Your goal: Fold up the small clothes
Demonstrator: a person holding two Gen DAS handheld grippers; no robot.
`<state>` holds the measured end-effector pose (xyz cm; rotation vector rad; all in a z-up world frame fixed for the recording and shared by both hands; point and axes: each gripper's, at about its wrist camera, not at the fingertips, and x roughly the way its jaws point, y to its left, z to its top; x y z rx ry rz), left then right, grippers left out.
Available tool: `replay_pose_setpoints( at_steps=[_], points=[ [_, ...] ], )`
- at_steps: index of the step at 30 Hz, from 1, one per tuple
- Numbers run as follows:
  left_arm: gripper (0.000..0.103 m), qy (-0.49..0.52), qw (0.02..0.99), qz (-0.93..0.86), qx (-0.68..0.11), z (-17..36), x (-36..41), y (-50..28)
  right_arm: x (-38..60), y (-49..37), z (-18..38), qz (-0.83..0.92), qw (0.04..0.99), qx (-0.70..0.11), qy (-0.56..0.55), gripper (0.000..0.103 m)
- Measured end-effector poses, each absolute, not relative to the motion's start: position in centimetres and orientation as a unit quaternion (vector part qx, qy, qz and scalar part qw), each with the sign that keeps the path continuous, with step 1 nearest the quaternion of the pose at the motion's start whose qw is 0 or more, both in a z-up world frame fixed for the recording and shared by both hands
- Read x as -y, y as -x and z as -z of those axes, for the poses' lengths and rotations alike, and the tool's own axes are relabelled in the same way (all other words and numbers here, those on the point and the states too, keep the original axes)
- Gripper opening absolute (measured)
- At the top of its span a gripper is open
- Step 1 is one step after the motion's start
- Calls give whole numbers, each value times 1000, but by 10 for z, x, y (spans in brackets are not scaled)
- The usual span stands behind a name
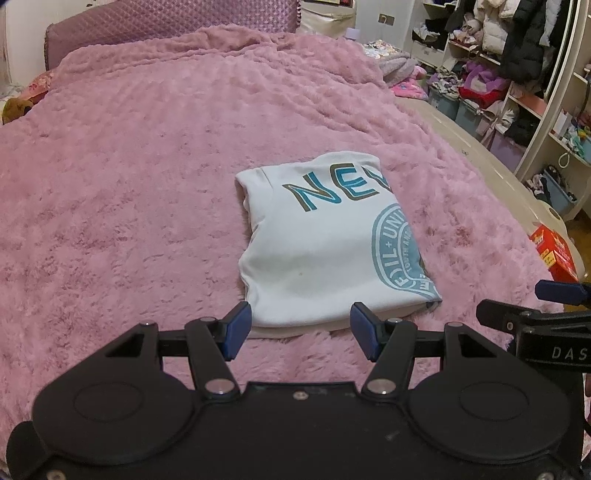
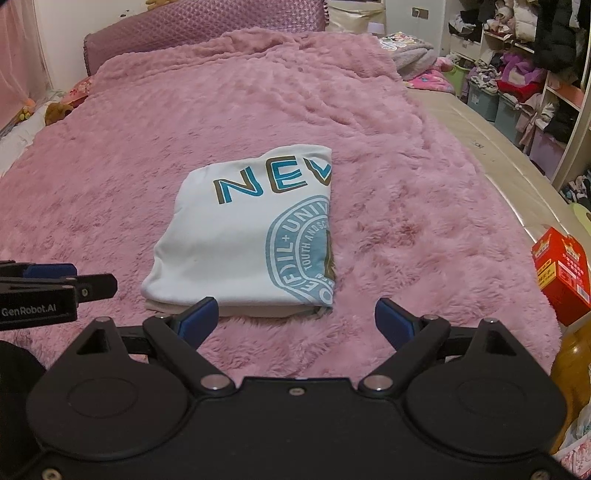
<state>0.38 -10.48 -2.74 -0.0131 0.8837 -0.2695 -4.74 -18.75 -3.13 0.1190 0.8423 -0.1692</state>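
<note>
A white T-shirt [image 1: 321, 254] with teal lettering and a round teal print lies folded into a compact rectangle on the pink fluffy blanket [image 1: 129, 184]. My left gripper [image 1: 301, 332] hovers just short of the shirt's near edge, open, nothing between its blue pads. In the right wrist view the same folded shirt [image 2: 236, 240] lies ahead and slightly left. My right gripper [image 2: 295, 325] stands open wide near the shirt's near right corner, holding nothing. Each gripper shows at the edge of the other's view: the right gripper [image 1: 546, 306] and the left gripper [image 2: 55, 280].
The blanket [image 2: 406, 184] covers a bed with a purple headboard [image 1: 166, 22]. A red carton [image 2: 561, 273] stands at the bed's right edge beside an amber bottle [image 2: 572, 369]. Shelves and bins of clothes [image 1: 498, 74] line the right wall. A grey bundle [image 2: 413, 55] lies at the far right.
</note>
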Motion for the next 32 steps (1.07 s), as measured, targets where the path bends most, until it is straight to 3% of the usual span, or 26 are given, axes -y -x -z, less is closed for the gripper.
replay_pose_setpoints(
  at_steps=[32],
  points=[
    [61, 14, 908, 135, -396, 22, 104, 4, 187, 52, 30, 79, 909, -404, -59, 90]
  ],
)
